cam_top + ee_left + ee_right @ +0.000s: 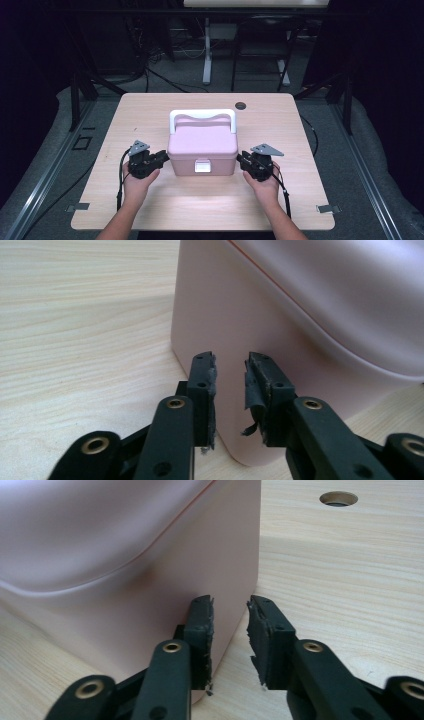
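Note:
A pink lidded box (202, 142) with a white handle (202, 114) and a white front latch (202, 165) stands at the middle of the wooden table (145, 107). My left gripper (164, 157) is at the box's left side, its tips close to the pink wall (300, 315). The left gripper (231, 365) has its jaws a narrow gap apart with nothing between them. My right gripper (240, 158) is at the box's right side, near the front corner of the box (125, 555). The right gripper (230, 607) is likewise slightly open and empty.
A round cable hole (240, 105) sits in the table behind the box, also seen as the hole (338, 498) in the right gripper view. Metal frame legs and cables lie on the floor beyond the far edge. Bare wood surrounds the box.

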The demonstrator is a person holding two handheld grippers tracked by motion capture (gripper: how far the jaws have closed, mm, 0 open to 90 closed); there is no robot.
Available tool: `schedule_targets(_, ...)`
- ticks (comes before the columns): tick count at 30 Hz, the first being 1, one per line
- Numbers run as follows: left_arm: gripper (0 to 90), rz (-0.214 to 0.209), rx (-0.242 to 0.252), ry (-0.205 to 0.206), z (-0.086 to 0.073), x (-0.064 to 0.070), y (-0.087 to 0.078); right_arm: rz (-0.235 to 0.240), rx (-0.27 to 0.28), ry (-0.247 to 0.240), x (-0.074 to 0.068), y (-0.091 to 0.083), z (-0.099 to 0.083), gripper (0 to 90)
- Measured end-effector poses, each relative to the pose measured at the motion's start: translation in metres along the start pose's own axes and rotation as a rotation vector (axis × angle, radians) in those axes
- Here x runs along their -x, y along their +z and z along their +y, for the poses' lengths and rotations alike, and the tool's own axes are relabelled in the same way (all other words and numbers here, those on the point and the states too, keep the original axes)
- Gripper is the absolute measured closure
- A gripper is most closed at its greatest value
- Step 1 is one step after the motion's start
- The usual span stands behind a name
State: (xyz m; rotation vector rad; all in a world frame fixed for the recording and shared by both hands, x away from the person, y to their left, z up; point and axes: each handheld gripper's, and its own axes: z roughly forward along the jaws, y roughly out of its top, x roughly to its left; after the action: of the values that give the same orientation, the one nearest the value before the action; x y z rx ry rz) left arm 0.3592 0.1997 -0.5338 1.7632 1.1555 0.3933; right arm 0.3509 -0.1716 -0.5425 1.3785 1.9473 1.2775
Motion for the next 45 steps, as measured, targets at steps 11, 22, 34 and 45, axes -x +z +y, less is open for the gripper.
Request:
schedule_targets(11, 89.5, 0.03, -0.001, 0.03, -0.001, 0.012, -0.001, -0.036, 0.0, -0.059, -0.012, -0.001, 0.0, 87.1)
schedule_targets(22, 90.0, 0.042, -0.022, 0.019, 0.0, 0.016, -0.004, -0.052, -0.021, -0.075, -0.018, -0.005, 0.0, 89.7)
schedule_targets(34, 90.0, 0.027, -0.095, 0.066, 0.003, 0.023, -0.012, -0.048, -0.086, -0.101, -0.021, -0.015, 0.002, 89.8)
schedule_targets(45, 90.0, 0.003, -0.111, 0.074, -0.002, 0.028, -0.021, -0.026, -0.117, -0.098, -0.025, -0.027, -0.002, 89.8)
